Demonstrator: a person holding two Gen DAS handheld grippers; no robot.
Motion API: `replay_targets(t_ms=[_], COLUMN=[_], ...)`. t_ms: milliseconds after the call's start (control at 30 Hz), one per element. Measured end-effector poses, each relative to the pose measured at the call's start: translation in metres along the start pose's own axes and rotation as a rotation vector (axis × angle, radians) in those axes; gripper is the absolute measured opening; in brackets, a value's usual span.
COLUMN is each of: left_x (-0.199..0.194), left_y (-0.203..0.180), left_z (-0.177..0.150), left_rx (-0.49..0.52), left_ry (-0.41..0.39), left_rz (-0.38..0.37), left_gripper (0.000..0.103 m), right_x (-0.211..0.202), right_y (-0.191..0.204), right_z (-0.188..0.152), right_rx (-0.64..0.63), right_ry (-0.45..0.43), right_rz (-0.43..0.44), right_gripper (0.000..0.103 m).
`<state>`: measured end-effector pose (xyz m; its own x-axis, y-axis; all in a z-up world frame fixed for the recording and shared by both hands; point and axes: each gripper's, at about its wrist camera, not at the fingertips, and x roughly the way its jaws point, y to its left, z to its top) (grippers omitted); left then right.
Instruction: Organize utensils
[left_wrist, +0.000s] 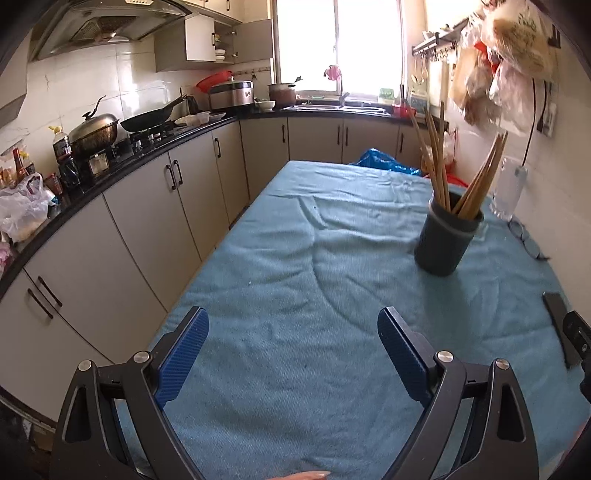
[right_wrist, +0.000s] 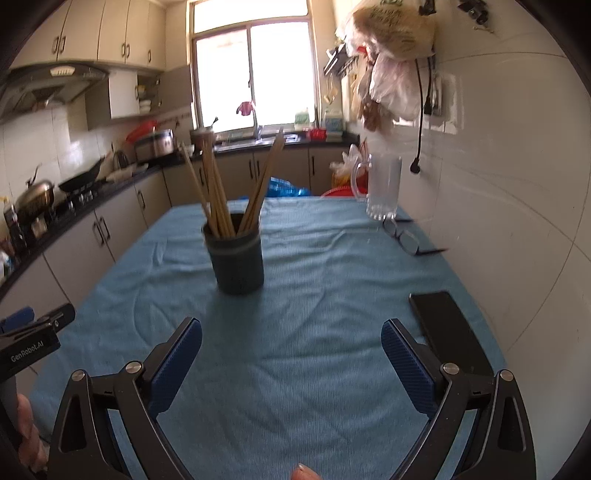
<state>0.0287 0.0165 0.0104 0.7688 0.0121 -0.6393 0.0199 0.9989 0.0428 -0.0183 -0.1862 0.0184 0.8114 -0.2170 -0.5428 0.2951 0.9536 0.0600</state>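
A kitchen table under a wrinkled blue cloth, seen from two hand-held grippers; the left gripper has its blue pads spread wide with only bare cloth between them, holding nothing; the right gripper is likewise spread wide and empty, its pads hanging above the cloth; a dark round holder stands upright near the middle of the table, ahead of the right gripper and ahead and to the right of the left one; a bundle of wooden chopsticks stands inside it, leaning out in two fans; no loose utensil shows anywhere on the cloth in either view, so the sorting looks finished or nearly so, as far as can be judged; off to the right side lie a black phone, a pair of glasses and a clear glass mug, apart from the holder
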Motion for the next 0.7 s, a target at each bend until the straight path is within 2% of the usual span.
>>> replay_targets(t_ms=[200,700], left_x=[0.003,0.019], left_y=[-0.007,-0.019], left_z=[-0.004,-0.004], left_rx=[0.006,0.031], left_ry=[0.017,0.064], left_rz=[0.007,0.003], left_gripper=[0.092,0.092], right_x=[0.01,0.032], right_y=[0.007,0.006], right_z=[-0.015,-0.021], right_rx=[-0.029,-0.027], right_ry=[0.039,0.089], right_rz=[-0.019,-0.017], right_gripper=[0.1,0.1])
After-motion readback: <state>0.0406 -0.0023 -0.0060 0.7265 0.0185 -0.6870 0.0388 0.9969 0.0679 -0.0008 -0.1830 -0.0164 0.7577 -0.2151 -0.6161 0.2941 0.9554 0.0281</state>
